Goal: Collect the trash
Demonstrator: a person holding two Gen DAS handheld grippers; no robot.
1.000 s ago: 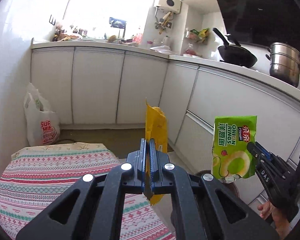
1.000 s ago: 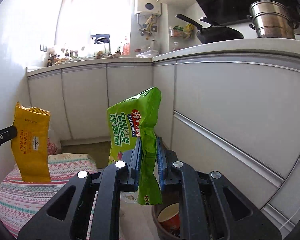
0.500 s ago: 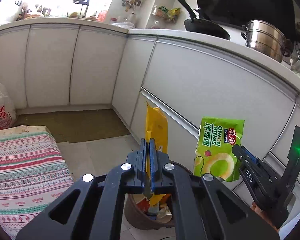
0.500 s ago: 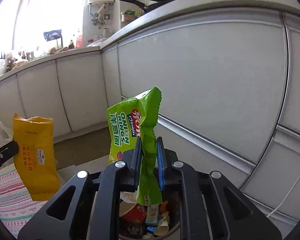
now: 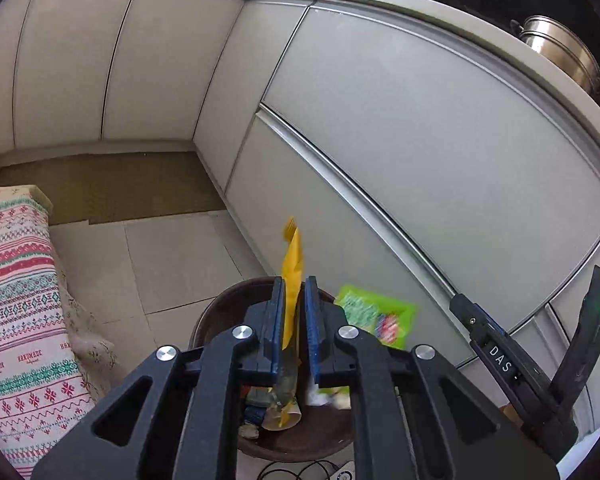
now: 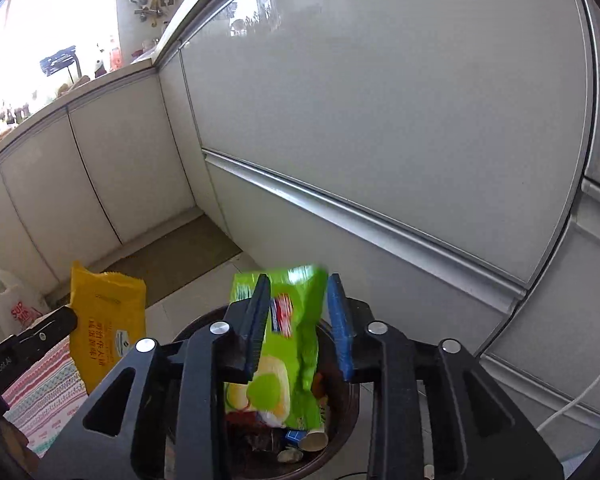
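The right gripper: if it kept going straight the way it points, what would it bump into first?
Most likely the green snack bag, loose between its just-opened jaws, then the trash heaped in the brown bin below. Depth is hard to judge.

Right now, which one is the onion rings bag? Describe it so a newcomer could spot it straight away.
Find the round dark trash bin on the tiled floor, at the foot of the white cabinets. Above it, the green bag hangs between the right gripper's just-opened jaws. Unlike the plain yellow packet beside it, it is bright green with pale rings pictured.
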